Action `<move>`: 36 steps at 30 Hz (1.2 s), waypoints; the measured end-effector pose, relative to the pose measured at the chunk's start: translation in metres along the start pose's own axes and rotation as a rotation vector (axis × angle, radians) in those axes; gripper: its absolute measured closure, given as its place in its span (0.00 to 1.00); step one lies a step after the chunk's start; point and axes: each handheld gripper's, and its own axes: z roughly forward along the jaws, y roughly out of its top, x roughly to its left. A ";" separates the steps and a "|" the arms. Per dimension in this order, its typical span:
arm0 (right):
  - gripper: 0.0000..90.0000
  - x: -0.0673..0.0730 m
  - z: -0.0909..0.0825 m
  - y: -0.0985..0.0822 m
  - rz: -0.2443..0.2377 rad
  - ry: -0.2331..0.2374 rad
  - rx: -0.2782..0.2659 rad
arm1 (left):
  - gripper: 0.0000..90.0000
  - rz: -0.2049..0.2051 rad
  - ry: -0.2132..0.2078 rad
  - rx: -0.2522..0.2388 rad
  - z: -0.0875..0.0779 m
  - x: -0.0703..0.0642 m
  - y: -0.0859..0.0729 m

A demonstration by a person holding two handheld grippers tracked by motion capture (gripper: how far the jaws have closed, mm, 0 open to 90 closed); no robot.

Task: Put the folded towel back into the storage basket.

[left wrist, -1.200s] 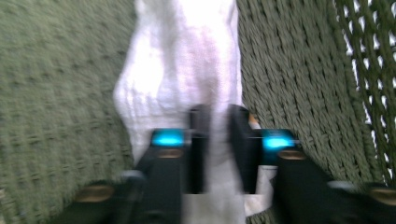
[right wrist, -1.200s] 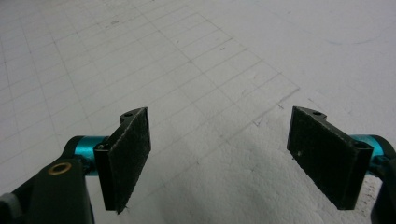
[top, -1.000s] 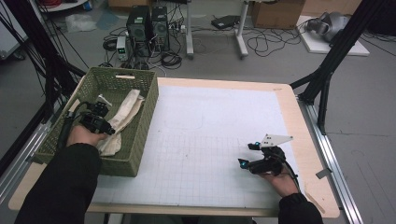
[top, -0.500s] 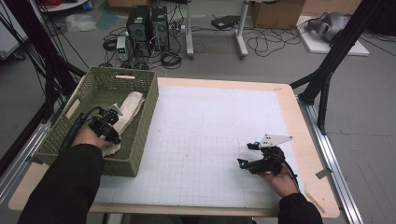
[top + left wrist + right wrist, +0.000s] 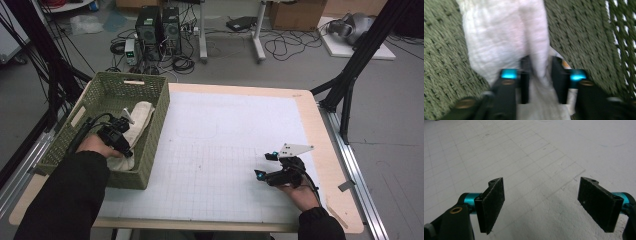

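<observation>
A white cloth (image 5: 140, 116) lies crumpled along the right side of the green woven basket (image 5: 127, 77) at the table's left. My left gripper (image 5: 122, 142) is down inside the basket on the cloth. In the left gripper view its jaws have just been opening: they stand apart, and a loose fold of the cloth (image 5: 504, 37) hangs between them, my left gripper (image 5: 540, 67) no longer pinching it. My right gripper (image 5: 264, 165) rests low over the white grid mat (image 5: 220, 125) at the front right. In the right gripper view, my right gripper (image 5: 541, 202) is open with nothing between its pads (image 5: 494, 202).
The basket wall (image 5: 579, 32) rises close around the left gripper. The mat covers most of the wooden table (image 5: 320, 125). Black frame legs (image 5: 350, 75) stand at the table's right; computers and cables (image 5: 160, 30) lie on the floor behind.
The left gripper shifted a little to the right inside the basket and its jaws came apart around the cloth. The right gripper stayed still.
</observation>
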 end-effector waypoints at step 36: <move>0.25 -0.002 0.001 0.000 -0.003 0.005 0.005 | 0.96 0.083 -0.080 0.003 -0.001 0.003 -0.009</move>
